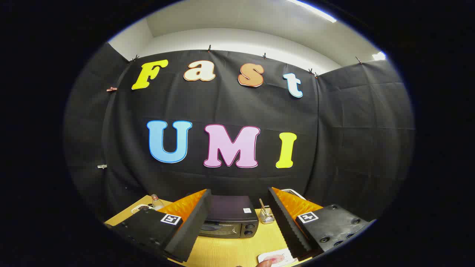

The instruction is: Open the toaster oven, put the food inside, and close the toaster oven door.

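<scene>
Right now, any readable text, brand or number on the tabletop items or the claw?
No text is legible.
White sticker on top of the toaster oven: too small to read.
Toaster oven front panel markings: blurred.
Square tags on the claw fingers: black-and-white patterns, no words.
The claw is open, with the toaster oven just beyond its fingers.

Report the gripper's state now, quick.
Gripper: open, holding nothing; its fingers are spread apart, with the toaster oven on the table beyond them, door shut.
</scene>
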{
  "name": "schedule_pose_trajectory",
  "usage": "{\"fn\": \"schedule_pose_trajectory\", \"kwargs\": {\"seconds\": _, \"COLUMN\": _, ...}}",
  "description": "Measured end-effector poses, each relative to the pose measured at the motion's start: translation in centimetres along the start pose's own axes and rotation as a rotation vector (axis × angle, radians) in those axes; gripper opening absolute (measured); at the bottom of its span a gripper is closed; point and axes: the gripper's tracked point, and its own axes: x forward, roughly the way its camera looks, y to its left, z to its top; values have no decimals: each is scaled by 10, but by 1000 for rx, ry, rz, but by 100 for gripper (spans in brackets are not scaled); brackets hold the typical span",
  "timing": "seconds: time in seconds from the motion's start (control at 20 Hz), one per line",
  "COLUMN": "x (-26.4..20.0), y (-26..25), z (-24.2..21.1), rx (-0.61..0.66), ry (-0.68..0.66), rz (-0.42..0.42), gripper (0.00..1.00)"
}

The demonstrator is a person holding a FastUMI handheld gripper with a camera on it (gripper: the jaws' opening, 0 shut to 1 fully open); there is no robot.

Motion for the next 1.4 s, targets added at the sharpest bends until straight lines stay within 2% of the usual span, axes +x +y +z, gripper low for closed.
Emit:
{"fn": "schedule_pose_trajectory", "kwargs": {"seconds": 0.85, "x": 6, "y": 18, "z": -12, "rx": 12, "ry": 11, "rz": 15, "gripper": 97}}
{"fn": "schedule_pose_trajectory", "kwargs": {"seconds": 1.1, "x": 27, "y": 47, "z": -62, "rx": 37, "ry": 132, "rz": 73, "gripper": 98}}
{"fn": "schedule_pose_trajectory", "kwargs": {"seconds": 1.4, "x": 76, "y": 89, "z": -167, "rx": 42, "ry": 349, "rz": 135, "gripper": 98}}
